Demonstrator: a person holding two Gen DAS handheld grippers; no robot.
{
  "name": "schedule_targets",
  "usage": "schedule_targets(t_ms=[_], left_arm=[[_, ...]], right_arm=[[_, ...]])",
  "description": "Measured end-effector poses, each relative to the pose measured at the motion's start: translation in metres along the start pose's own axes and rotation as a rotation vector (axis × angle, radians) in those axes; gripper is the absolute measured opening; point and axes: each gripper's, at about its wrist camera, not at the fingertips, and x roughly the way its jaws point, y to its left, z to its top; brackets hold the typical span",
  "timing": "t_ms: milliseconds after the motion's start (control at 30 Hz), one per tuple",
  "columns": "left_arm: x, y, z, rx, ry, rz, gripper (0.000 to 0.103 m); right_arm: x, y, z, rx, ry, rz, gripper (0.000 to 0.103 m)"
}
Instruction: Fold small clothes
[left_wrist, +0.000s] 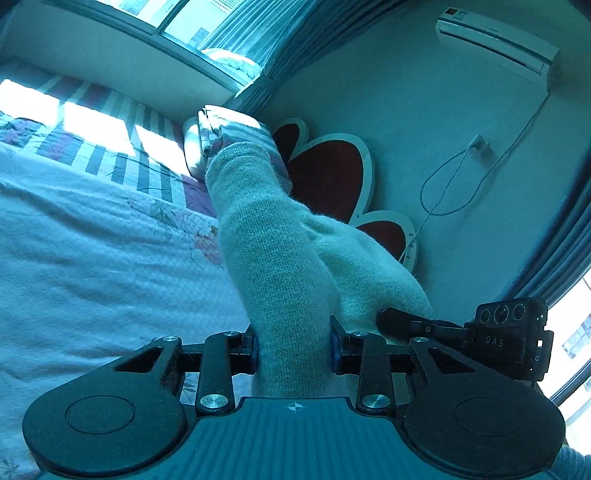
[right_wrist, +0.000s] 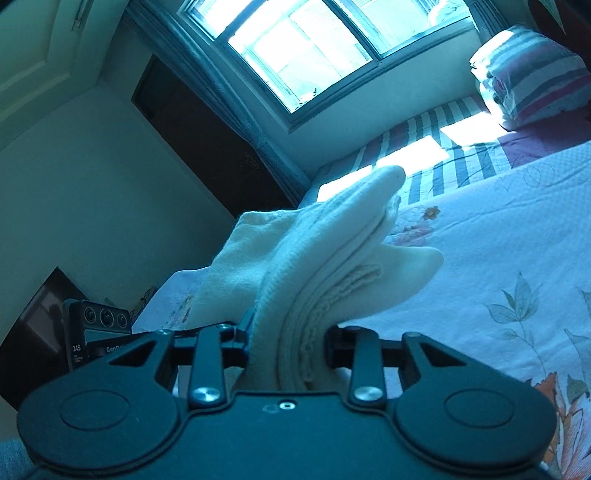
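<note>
**Both grippers clamped on a pale knitted garment above the bed**

Left wrist view. The left gripper (left_wrist: 294, 350) has its jaws drawn narrow, with the blue-edged pads pressed against either side of a thick bunch of pale knitted garment (left_wrist: 273, 243). The fabric rises from between the fingers and extends forward and upward in a long tube-like fold, with a second rounded lobe spreading to the right. At the right edge, the other gripper's camera housing (left_wrist: 511, 341) sits level with these fingers, and its dark finger reaches into the right lobe of the same fabric. Beyond the garment lies the bed (left_wrist: 74, 236), covered by a pale floral quilt, with a striped sheet farther back and a striped pillow (left_wrist: 207, 144) near the headboard (left_wrist: 328, 173), which is made of red heart-shaped panels with white borders. An air conditioner (left_wrist: 495, 40) is mounted high on the wall, and a cable loops below it.

Right wrist view. The right gripper (right_wrist: 286, 345) is likewise closed narrow on the garment (right_wrist: 325, 251); several stacked layers with a ribbed edge are pinched between its pads. The fabric stands clear of the quilt (right_wrist: 498, 236). To the left, the left gripper's camera unit (right_wrist: 99, 332) is visible. Farther off are the window (right_wrist: 306, 48) and a dark door (right_wrist: 207, 140).
</note>
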Motion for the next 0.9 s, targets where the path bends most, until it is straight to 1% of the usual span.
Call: schedule_targets(t_ms=[67, 200, 367, 467, 667, 800, 900], left_arm=[[-0.029, -0.001, 0.004, 0.015, -0.021, 0.02, 0.033], [-0.073, 0.001, 0.01, 0.032, -0.057, 0.059, 0.033], [-0.11, 0.015, 0.013, 0.031, -0.088, 0.098, 0.033], [-0.123, 0.027, 0.014, 0.023, -0.095, 0.124, 0.033], [-0.141, 0.059, 0.01, -0.007, -0.098, 0.193, 0.033], [-0.148, 0.085, 0.009, -0.037, -0.083, 0.205, 0.033], [-0.146, 0.108, 0.011, -0.044, -0.057, 0.189, 0.033]], right_arm=[[0.006, 0.021, 0.003, -0.023, 0.001, 0.018, 0.033], [0.019, 0.052, 0.001, -0.045, 0.002, 0.068, 0.033], [0.042, 0.085, 0.001, -0.071, 0.017, 0.115, 0.033], [0.059, 0.095, 0.001, -0.07, 0.034, 0.138, 0.033], [0.104, 0.102, -0.008, -0.054, 0.083, 0.179, 0.033], [0.131, 0.105, -0.017, -0.034, 0.111, 0.192, 0.033], [0.145, 0.109, -0.024, -0.027, 0.129, 0.177, 0.033]])
